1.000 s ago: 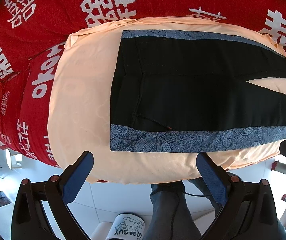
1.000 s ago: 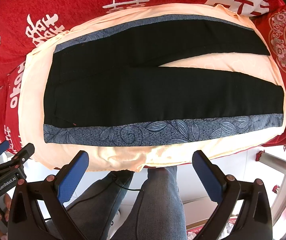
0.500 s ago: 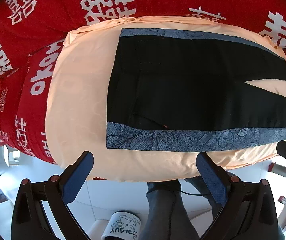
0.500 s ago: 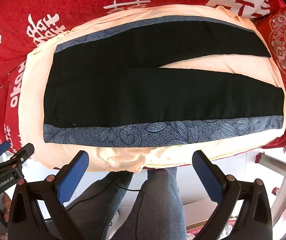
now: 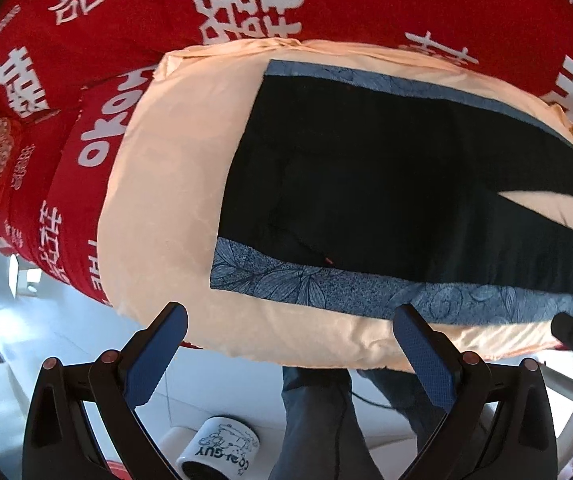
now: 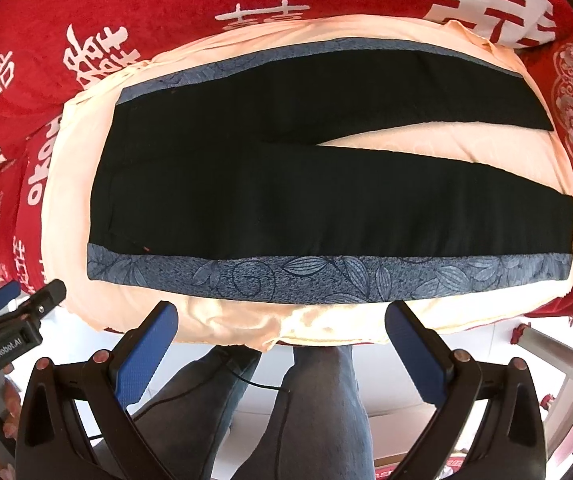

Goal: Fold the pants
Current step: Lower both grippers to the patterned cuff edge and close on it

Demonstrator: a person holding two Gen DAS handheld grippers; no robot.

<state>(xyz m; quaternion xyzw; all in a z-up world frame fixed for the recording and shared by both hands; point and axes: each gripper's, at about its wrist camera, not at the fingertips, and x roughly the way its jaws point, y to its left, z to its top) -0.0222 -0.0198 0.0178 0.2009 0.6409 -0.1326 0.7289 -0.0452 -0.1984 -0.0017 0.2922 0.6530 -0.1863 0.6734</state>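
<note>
- Over the last second I had eased my left gripper [image 5: 290, 322] leftward, so the waistband end of the pants [image 5: 386, 184] slid toward the middle of its view.
- My right gripper [image 6: 280, 320] had hardly shifted.
- Both were spread apart and empty, hanging off the near edge of the peach sheet [image 6: 426, 148].
- The pants lay flat and unfolded on it, legs slightly parted, floral side stripe [image 6: 306, 278] nearest me.
- I judged the fold not yet begun; I was only lining up.

Both wrist views look down, sharing the pants [image 5: 386, 192].
</note>
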